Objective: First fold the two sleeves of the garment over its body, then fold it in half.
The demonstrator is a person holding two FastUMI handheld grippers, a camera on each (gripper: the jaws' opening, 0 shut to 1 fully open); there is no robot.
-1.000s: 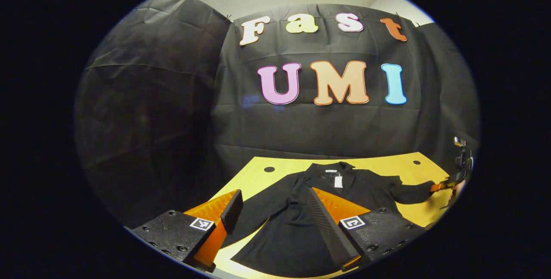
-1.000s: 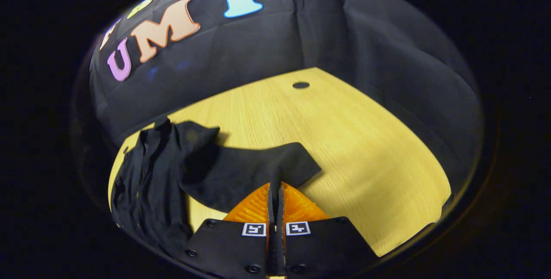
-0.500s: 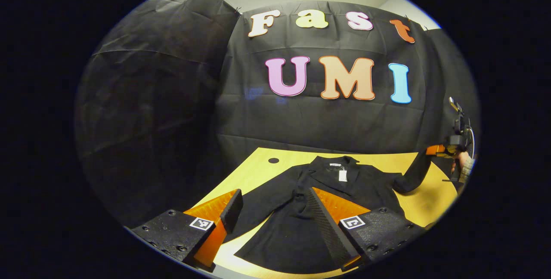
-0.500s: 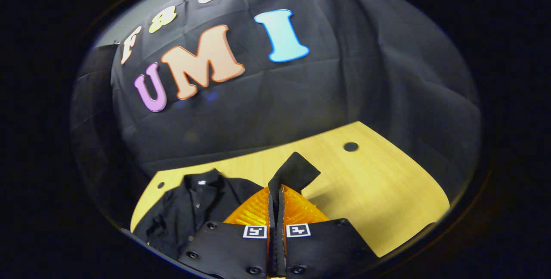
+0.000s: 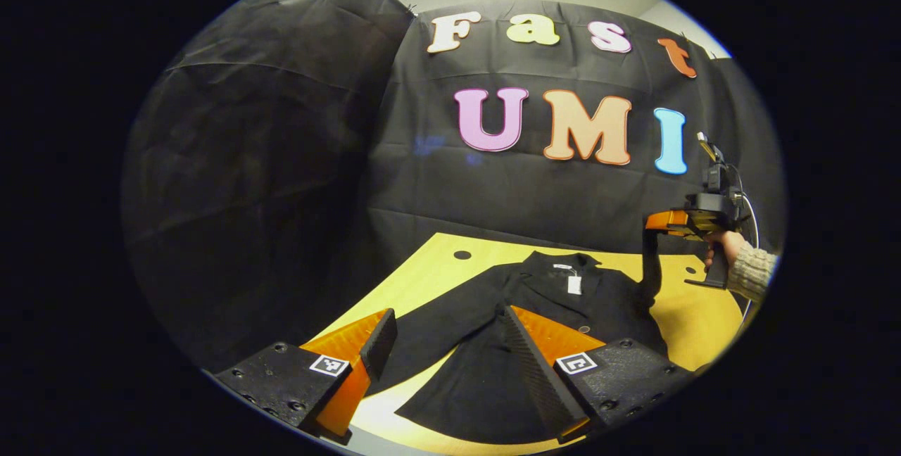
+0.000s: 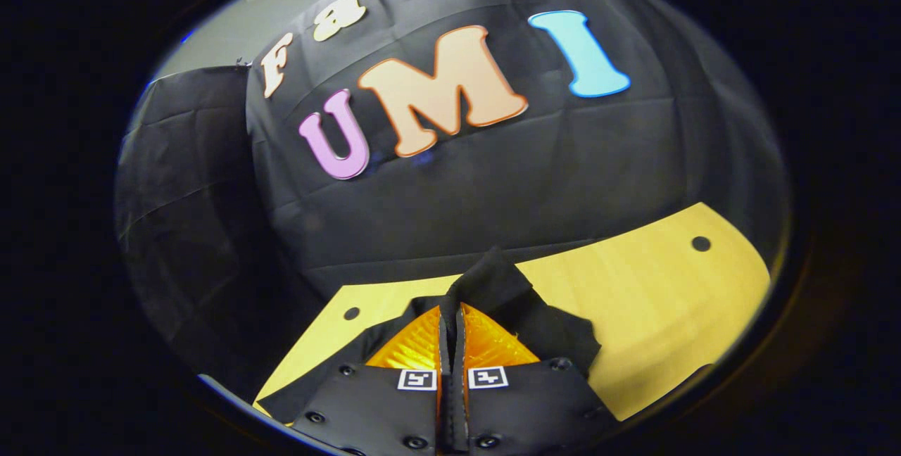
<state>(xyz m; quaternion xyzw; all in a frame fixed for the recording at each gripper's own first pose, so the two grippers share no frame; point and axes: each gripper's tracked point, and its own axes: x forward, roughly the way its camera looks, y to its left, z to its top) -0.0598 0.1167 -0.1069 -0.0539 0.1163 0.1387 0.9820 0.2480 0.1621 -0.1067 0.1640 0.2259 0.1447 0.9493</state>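
A yellow wooden table [image 5: 693,315] is carrying a black garment [image 5: 493,343], which is lying spread flat on it with its collar toward the booth wall and its hem toward the camera in the left gripper view. The first sleeve fold looks to be in hand: the right sleeve [image 5: 649,266] is hanging upright from the right gripper [image 5: 665,222], whose two fingers are pressing together on the cuff, as the right gripper view is showing up close [image 6: 450,322], with a hand [image 5: 721,245] gripping its handle. The left gripper [image 5: 443,343] is hovering over the near hem with its fingers spread apart, gripping nothing, and the left sleeve [image 5: 443,312] is lying out flat. The next move probably calls for carrying the cuff across and laying it on the body. A small white tag [image 5: 574,284] is hanging below the collar; its writing is too small to read.
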